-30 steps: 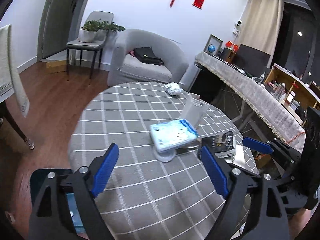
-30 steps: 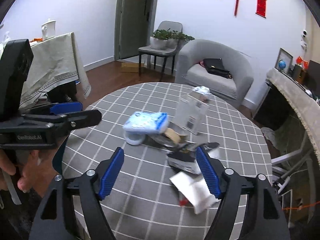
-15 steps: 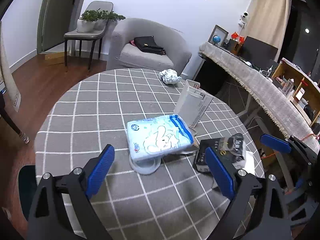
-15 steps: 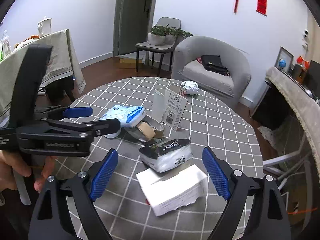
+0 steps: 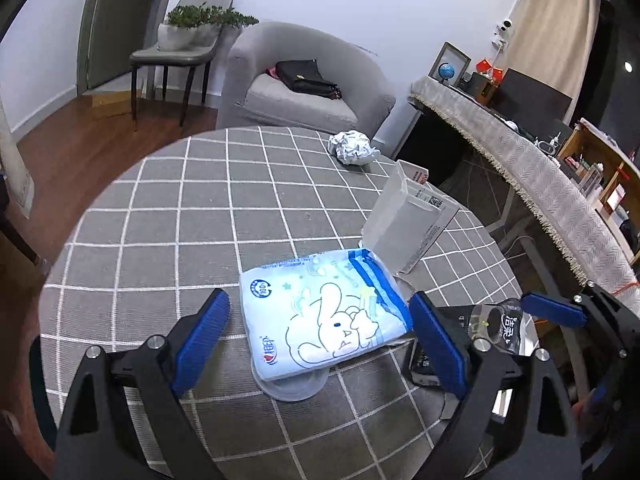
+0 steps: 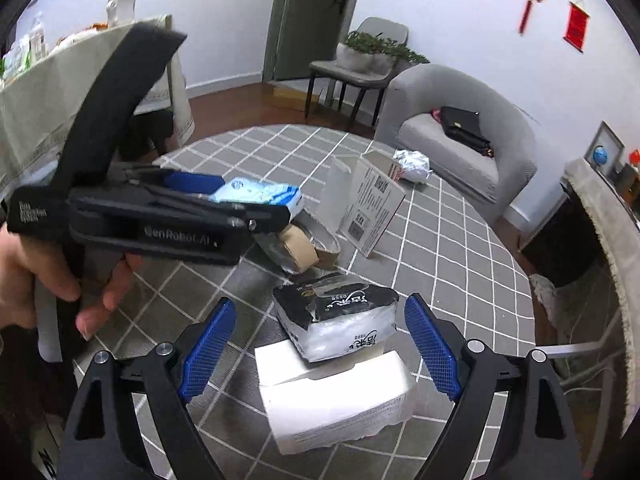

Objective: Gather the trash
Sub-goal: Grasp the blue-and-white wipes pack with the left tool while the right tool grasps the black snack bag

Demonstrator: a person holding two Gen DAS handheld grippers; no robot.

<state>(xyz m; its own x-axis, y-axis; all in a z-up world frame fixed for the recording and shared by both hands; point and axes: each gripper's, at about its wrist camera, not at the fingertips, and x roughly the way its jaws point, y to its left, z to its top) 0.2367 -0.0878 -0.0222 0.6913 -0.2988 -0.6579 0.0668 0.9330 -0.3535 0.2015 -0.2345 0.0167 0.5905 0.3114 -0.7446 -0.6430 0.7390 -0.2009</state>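
Closing now on the blue pack (image 5: 324, 316) could go badly for you: it sits perched on a small round lid (image 5: 290, 384) at the middle of the table (image 5: 160, 220), not flat on the cloth, so a one-sided push from either pad would likely tip it off or slide it into the white carton (image 5: 408, 224) standing just behind it. Your left gripper (image 5: 320, 332) is spread wide with nothing in it, its pads flanking the pack on either side without touching. Your right gripper (image 6: 320, 344) is equally wide and empty, straddling the black tissue pack (image 6: 336, 316) that rests on a white box (image 6: 332, 404); squeezing there may drag the box along or crush the soft wrap. The blue pack's long axis runs roughly across your left pads, tilted a little, its striped end pointing toward the carton. A foil ball (image 5: 352, 148) waits near the far edge, well apart.
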